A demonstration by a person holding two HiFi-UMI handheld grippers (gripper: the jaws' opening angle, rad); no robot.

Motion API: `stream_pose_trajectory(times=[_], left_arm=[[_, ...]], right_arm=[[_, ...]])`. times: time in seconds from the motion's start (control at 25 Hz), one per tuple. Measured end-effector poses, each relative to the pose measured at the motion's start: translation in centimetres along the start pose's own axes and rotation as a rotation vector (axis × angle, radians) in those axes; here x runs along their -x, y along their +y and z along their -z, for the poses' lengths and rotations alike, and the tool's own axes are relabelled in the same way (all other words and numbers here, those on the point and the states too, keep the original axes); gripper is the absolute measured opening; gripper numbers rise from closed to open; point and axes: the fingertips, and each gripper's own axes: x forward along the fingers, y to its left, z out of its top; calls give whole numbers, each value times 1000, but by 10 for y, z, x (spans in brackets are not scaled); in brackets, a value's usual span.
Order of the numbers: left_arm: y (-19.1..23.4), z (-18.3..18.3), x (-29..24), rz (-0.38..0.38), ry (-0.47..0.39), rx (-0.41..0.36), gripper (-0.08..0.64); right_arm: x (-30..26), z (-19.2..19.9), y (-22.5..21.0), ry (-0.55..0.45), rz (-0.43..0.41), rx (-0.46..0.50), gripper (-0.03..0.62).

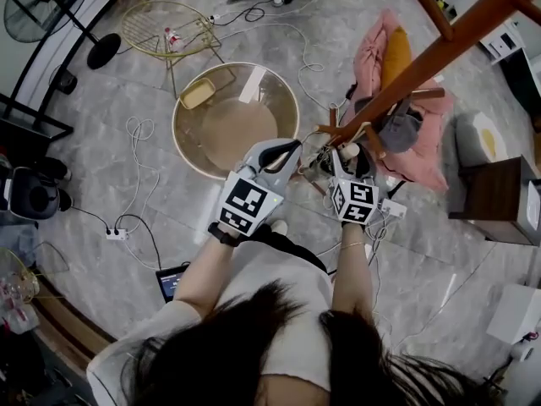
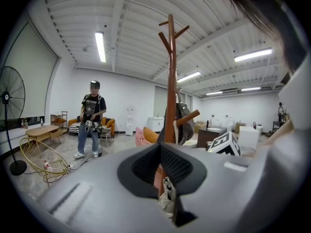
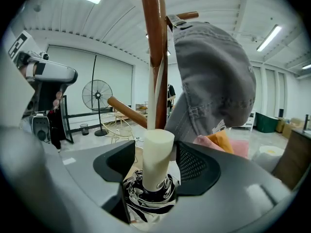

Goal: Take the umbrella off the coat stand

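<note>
While the right gripper (image 3: 155,152) fills the bottom of its own view, we see its jaws spread, one on each side of the cream handle (image 3: 158,144) of the umbrella (image 3: 148,195). The jaw on the picture's right sits against the handle. On the picture's left a thin sliver of gap shows, so this is no firm pinch. The black and white canopy is bunched just below the handle, low in the frame.

Straight above, the brown pole of the coat stand (image 3: 154,47) climbs to the top edge. A peg (image 3: 127,111) slants off toward the left. A grey cap (image 3: 214,76) hangs on the stand at upper right, close over the handle. A floor fan (image 3: 95,96) stands far back at the left.

Over in the left gripper view, the left gripper (image 2: 163,149) has its jaw tips pressed together with nothing between them. The stand rises behind it in the centre of the frame, and a person (image 2: 91,118) stands at the left.

From the head view, both grippers meet in the middle of the picture at the foot of the stand, side by side and apart. A round glass table (image 1: 182,142) lies above them on the left. A wire chair (image 1: 165,28) sits at upper left and a pink cloth (image 1: 372,53) at upper right.
</note>
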Motion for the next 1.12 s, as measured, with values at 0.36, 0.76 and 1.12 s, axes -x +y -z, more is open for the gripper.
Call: stream_pose_trajectory(times=[0.36, 0.76, 1.12], left_arm=[[-3, 3, -5, 25, 4, 8, 58], [-3, 1, -2, 43, 0, 6, 58], [-1, 1, 4, 52, -2, -2, 58]], right_arm=[[4, -2, -10, -16, 38, -69, 165], [6, -2, -8, 10, 53, -82, 161], [17, -1, -2, -25, 80, -74, 161]])
